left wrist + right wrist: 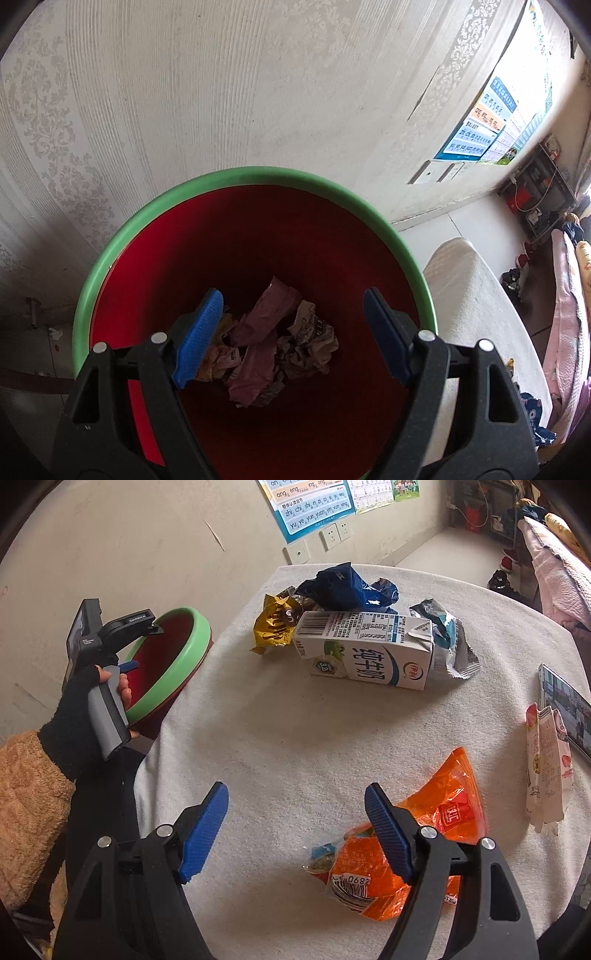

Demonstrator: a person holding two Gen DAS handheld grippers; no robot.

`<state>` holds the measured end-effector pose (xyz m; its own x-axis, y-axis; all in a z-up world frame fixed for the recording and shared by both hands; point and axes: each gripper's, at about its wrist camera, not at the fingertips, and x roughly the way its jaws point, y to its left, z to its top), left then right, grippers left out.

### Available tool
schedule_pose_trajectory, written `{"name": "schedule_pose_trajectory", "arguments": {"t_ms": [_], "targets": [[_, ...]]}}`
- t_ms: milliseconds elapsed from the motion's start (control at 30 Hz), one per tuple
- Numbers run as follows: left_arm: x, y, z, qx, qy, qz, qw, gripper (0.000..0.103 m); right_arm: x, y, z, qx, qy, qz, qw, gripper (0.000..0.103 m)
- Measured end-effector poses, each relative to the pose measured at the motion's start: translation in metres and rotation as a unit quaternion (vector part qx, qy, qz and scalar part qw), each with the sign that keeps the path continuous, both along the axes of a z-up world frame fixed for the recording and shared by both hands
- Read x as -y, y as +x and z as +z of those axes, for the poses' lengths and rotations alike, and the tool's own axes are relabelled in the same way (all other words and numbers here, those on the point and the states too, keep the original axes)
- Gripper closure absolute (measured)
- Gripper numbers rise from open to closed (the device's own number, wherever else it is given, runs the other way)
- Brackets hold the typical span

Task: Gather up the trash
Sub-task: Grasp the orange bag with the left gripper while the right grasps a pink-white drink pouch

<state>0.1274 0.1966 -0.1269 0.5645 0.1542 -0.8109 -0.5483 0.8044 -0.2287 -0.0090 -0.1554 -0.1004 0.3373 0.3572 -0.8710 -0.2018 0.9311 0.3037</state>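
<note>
Bin [258, 177]: green rim, red inside. Wrappers in it [266, 332]: purple, printed white. Table cloth [277, 746] white. Carton [369, 653] white with blue print; wrappers orange [436, 812], yellow [273, 627], dark blue [343, 587]. Wallpaper [147, 92] grey floral stripes.

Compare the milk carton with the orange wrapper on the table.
The milk carton is a white box holding its shape; the orange wrapper is flat, crinkled film. The carton lies at the far side among other wrappers; the orange wrapper lies beside the open right tool. Both rest on the white table cover.
</note>
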Motion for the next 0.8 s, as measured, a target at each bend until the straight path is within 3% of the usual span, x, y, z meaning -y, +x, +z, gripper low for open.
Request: {"name": "schedule_pose_trajectory", "arguments": {"t_ms": [267,400,600,667,800], "targets": [[-0.006,-0.008,-0.006,0.013,-0.019,0.033,0.9992,0.027,-0.003,-0.001,-0.005,-0.006,0.003,0.0,1.0,0.029],[0.003,-0.014,-0.01,-0.009,0.012,0.021,0.9996,0.027,-0.002,-0.002,-0.004,-0.007,0.004,-0.001,1.0,0.029],[0.019,-0.017,-0.001,-0.004,0.058,-0.019,0.9981,0.025,0.006,-0.002,0.0,0.001,0.008,-0.012,1.0,0.029],[0.024,-0.013,-0.002,-0.012,0.06,-0.042,0.9973,0.02,0.018,0.0,0.006,0.014,0.007,-0.031,0.999,0.029],[0.025,-0.01,-0.004,-0.026,0.046,-0.064,0.9966,0.02,0.065,0.006,0.019,0.046,-0.019,-0.107,0.993,0.029]]}}
